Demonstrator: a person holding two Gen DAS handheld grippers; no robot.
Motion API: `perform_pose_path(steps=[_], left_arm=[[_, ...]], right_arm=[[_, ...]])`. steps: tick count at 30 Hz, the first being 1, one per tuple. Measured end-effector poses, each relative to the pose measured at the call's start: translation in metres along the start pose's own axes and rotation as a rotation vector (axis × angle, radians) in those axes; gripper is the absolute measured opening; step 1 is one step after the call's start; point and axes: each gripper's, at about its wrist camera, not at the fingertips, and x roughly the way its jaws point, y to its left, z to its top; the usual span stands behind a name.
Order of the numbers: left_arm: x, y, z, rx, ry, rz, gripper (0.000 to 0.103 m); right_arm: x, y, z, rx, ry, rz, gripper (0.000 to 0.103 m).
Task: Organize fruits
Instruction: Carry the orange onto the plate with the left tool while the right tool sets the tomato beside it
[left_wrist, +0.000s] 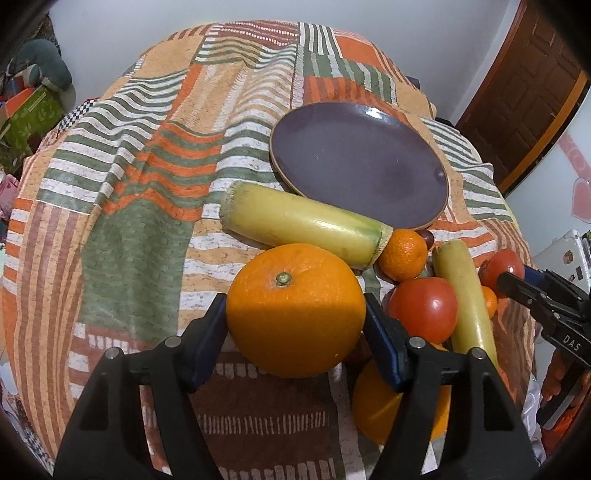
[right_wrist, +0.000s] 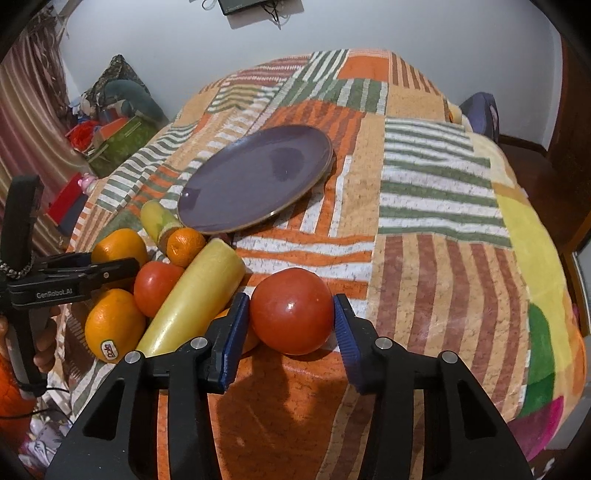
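In the left wrist view my left gripper (left_wrist: 295, 321) is shut on a large orange (left_wrist: 295, 310), pads touching both its sides. In the right wrist view my right gripper (right_wrist: 291, 325) is shut on a red tomato (right_wrist: 291, 310). An empty purple plate (left_wrist: 358, 162) lies beyond the fruit pile; it also shows in the right wrist view (right_wrist: 255, 181). The pile holds two yellow-green cylinders (left_wrist: 306, 225) (left_wrist: 465, 295), a small mandarin (left_wrist: 402, 254), a second tomato (left_wrist: 424, 310) and another orange (right_wrist: 114, 328) with a Dole sticker.
A striped orange, green and white cloth (left_wrist: 147, 184) covers the table. Boxes and clutter (right_wrist: 110, 129) sit on the floor at the left. A wooden door (left_wrist: 528, 92) stands at the right. The right gripper's body (left_wrist: 546, 306) shows at the left view's right edge.
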Motion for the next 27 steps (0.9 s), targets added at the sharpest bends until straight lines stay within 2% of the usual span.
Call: perform_pose_path(steps=[8,18,27], left_arm=[[-0.027,0.003,0.011,0.012,-0.074,0.034,0.070],[-0.067,-0.015,0.046,0.061,-0.208,0.044,0.070],[-0.075,-0.025,0.081,0.094,-0.277,0.040,0.070]], right_arm=[[-0.016,0.000,0.023,-0.044,-0.085,-0.015,0.042],[-0.030,0.007,0.065,-0.101,-0.205,-0.015,0.042],[-0.026,0.016,0.098,-0.146,-0.293,-0.015,0.042]])
